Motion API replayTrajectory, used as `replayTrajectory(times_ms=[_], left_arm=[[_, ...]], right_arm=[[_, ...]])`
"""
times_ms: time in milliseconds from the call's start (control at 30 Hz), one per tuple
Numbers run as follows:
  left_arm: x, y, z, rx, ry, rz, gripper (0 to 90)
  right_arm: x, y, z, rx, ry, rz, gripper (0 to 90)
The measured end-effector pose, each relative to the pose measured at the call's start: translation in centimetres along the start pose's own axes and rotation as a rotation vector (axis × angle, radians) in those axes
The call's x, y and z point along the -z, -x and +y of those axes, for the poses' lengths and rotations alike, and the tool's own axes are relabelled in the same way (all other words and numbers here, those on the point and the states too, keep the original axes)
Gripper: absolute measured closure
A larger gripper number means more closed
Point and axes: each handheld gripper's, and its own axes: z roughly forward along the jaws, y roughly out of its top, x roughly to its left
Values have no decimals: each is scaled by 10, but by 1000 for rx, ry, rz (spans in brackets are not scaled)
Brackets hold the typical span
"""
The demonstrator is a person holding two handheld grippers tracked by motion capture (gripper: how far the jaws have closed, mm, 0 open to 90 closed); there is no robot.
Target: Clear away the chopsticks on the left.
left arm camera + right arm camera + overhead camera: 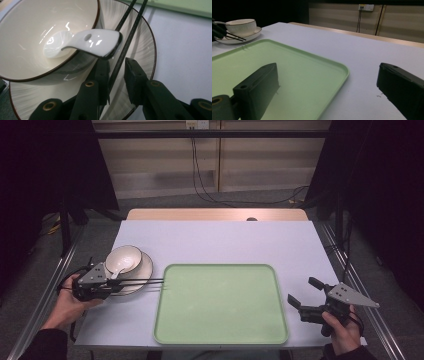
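Chopsticks [126,42] lying across plate [147,50] rim beside bowl [30,37], tips reaching toward green tray [220,305]. Tray empty, nothing moved over yet. Left gripper [117,75] narrowed around chopsticks, one between jaws; pads look short of firm pinch. Spoon [85,42] resting in bowl. Right gripper [303,294] wide open, idle beside tray.

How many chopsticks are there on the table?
2. Both chopsticks lie side by side across the plate beside the bowl, tips reaching the green tray. In the left gripper view one runs between the left gripper jaws; the other looks just outside.
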Motion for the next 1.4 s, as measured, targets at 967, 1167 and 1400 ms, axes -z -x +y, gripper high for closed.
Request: replayTrajectory(times_ms=[967,1167,1400], left_arm=[[26,21,7,207,94,-39,859],[40,29,4,316,120,1,859],[50,49,7,420,153,32,859]], right_arm=[[0,-1,0,-3,-3,3,35],[0,-1,0,0,-4,6,35],[0,-1,0,-3,-5,9,35]])
